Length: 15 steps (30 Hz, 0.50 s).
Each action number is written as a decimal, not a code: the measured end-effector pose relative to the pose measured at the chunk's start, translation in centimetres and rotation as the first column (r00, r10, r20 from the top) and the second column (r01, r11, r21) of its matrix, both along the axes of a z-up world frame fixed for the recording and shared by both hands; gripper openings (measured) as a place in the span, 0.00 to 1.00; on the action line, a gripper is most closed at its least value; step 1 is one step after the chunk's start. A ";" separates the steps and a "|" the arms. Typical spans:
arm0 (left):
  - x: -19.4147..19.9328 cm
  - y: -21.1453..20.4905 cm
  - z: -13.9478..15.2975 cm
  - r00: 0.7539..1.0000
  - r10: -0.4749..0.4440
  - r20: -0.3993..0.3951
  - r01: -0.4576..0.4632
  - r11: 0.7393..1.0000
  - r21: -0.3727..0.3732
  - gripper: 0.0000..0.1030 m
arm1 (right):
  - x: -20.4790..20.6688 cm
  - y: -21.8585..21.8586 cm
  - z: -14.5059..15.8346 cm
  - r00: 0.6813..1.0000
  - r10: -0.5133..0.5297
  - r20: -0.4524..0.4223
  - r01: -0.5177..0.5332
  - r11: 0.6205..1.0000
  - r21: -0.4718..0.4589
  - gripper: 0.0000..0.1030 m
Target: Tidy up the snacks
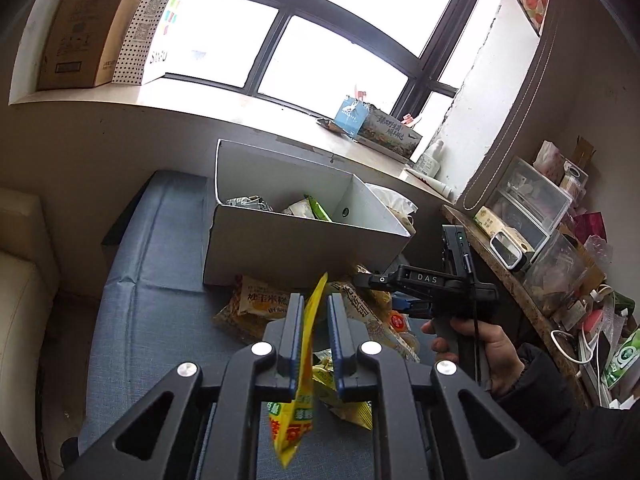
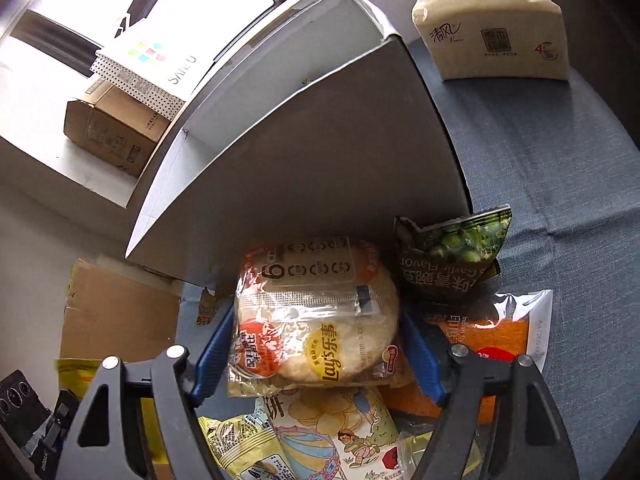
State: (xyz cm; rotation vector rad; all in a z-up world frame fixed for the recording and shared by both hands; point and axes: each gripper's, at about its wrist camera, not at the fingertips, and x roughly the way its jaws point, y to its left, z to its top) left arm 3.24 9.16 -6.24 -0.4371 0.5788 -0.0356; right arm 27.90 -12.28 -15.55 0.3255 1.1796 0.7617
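Yellow packet point(image 1: 302, 364) hangs loose between your parted left tongs point(image 1: 314, 312); level right tongs point(image 2: 316, 344) clamp the Lay's pack point(image 2: 312, 320) by the box point(image 2: 320, 152).

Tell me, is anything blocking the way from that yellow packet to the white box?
Nothing visible does. The yellow packet hangs between the left tool fingers, above the loose snacks, and the white box just ahead is open-topped with room inside.

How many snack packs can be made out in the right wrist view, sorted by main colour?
Clear: 1, the clear Lay's pack of round crackers
Dark green: 1, the dark green bag of peas
Orange: 1, the orange flat pack with a silver top
Pale: 1, the pale cartoon-printed pack
Yellow: 2, the yellow crinkled pack and the yellow far-left pack
Total: 6
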 end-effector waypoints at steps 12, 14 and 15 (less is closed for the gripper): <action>2.0 -0.5 -5.0 0.966 -0.004 -0.257 0.030 0.995 0.098 0.75 | -3.2 -3.1 4.7 0.986 0.005 0.169 -0.009 1.000 0.022 0.77; 1.8 -1.3 -6.1 0.958 -0.035 -0.285 0.072 0.990 0.122 1.00 | -3.6 -3.6 5.3 0.982 0.003 0.190 -0.008 1.000 0.027 0.77; 1.9 -1.6 -6.6 0.950 -0.047 -0.309 0.094 0.986 0.140 1.00 | -3.7 -3.9 5.6 0.979 0.001 0.203 -0.005 1.000 0.023 0.77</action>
